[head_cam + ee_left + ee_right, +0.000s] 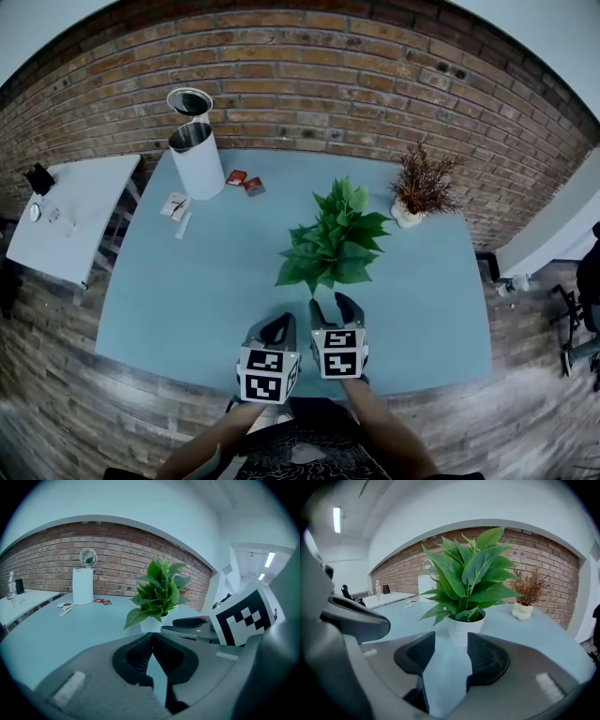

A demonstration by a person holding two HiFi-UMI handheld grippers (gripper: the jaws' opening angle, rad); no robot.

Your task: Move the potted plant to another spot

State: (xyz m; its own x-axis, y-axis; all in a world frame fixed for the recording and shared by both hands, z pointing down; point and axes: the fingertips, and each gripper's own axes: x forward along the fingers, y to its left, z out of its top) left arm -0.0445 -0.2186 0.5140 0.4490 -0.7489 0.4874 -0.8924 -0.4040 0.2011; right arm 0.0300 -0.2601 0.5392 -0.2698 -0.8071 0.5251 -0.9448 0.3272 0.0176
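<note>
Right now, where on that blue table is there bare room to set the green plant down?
The widest bare patch is the table's left half, between the white bin and the near edge. Another lies right of the green plant, nearer than the dried plant. The packets crowd the far left corner.

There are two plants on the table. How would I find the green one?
Look at the big light-blue table in front of the brick wall. Near its middle stands the potted plant in a plain white pot. It has broad fresh green leaves, while the other plant, back by the wall, is a tuft of dry brown twigs.
</note>
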